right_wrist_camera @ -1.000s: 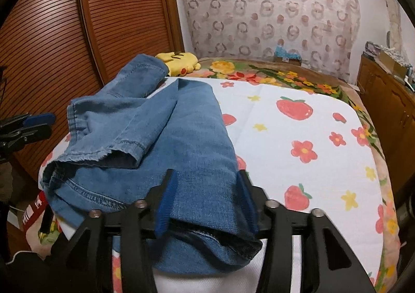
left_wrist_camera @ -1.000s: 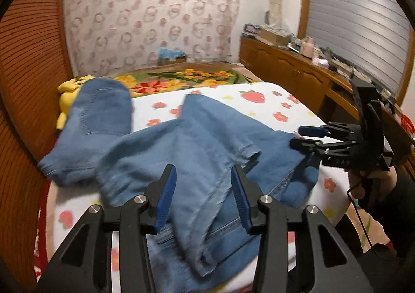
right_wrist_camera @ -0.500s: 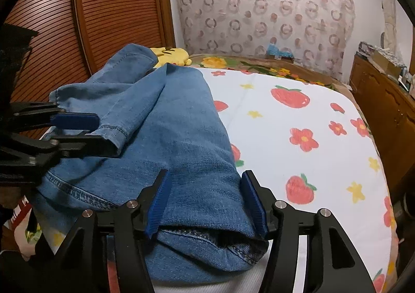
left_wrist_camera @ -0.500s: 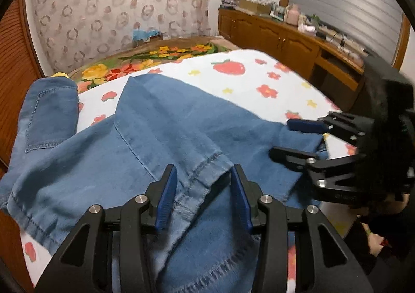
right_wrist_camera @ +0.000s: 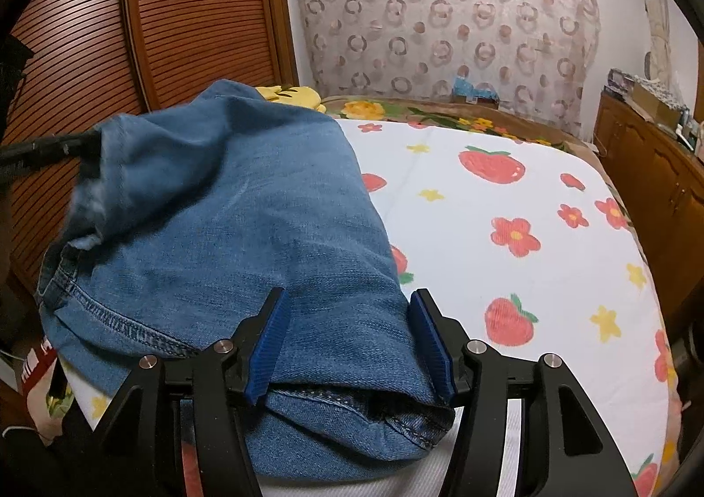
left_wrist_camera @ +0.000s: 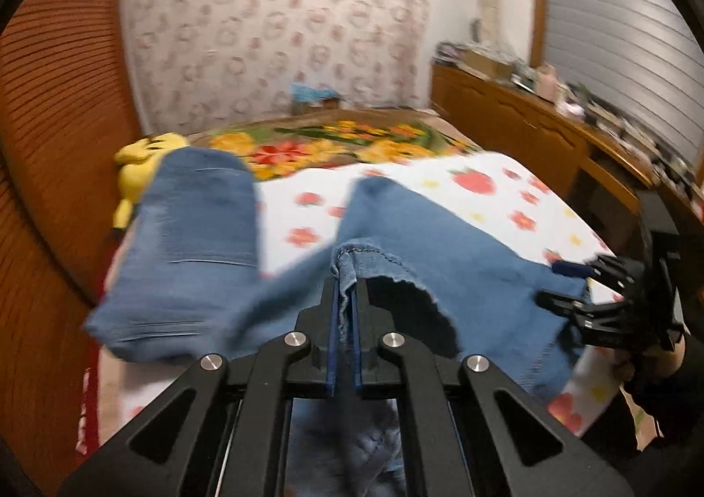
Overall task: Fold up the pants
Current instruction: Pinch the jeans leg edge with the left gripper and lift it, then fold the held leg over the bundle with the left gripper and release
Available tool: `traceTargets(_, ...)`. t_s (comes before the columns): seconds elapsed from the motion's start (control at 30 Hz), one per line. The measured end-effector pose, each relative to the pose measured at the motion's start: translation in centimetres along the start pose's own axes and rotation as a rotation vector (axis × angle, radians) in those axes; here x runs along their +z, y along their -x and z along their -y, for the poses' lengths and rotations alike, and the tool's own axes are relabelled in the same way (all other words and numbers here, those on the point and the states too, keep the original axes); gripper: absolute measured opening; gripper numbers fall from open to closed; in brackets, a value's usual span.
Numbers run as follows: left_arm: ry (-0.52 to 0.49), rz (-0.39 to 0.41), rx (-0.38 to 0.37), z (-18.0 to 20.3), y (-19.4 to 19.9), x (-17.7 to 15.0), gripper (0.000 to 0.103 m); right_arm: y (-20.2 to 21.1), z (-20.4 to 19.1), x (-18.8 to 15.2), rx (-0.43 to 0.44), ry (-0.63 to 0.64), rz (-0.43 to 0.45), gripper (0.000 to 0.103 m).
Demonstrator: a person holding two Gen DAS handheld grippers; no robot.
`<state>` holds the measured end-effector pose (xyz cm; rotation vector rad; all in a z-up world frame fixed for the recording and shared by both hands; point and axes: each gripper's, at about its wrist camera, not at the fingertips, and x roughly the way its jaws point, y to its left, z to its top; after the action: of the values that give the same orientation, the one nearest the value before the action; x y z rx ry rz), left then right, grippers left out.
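My left gripper (left_wrist_camera: 344, 321) has just snapped closed, and its blue pads are pinched together on a frayed hem edge of the jeans (left_wrist_camera: 440, 277); the denim rises from between the pads and folds over at a stitched corner just above them. That view is smeared with motion blur, so I cannot read finer detail of the cloth in the grip.

My right gripper (right_wrist_camera: 352, 347) has its jaws standing apart, roughly half spread, straddling a folded bulk of the jeans (right_wrist_camera: 229, 224) at the near edge of the bed (right_wrist_camera: 550, 171). The denim lies between the two blue pads (right_wrist_camera: 267, 347); the left pad seems to rest against the fabric, but I cannot tell whether either pad truly presses on it.

Count: one pair of blue jeans, heaped along the near left part of the bed, with one leg reaching toward the far left corner. Two grippers, each showing in the other's camera at the frame's side. One white sheet printed with strawberries and flowers covers the bed. One yellow plush toy (right_wrist_camera: 292, 94) sits at the far left corner, partly behind the denim. One wooden sideboard (left_wrist_camera: 519, 131) stands along the right side, cluttered on top.
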<state>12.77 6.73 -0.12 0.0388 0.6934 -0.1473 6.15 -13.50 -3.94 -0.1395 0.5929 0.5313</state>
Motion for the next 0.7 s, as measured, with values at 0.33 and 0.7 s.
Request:
traceTargets(0.33,0.083,-0.061,0.128,-6.0,-1.9,-1.0,0.01,0.0,0.1,0.1,-0.005,0.004,-0.004,0.059)
traceTargets(0.7,0.132,0.018,0.047,-4.6,1.1,-3.3,0.042,0.3,0.1,0.5,-0.008,-0.002,-0.009,0.059)
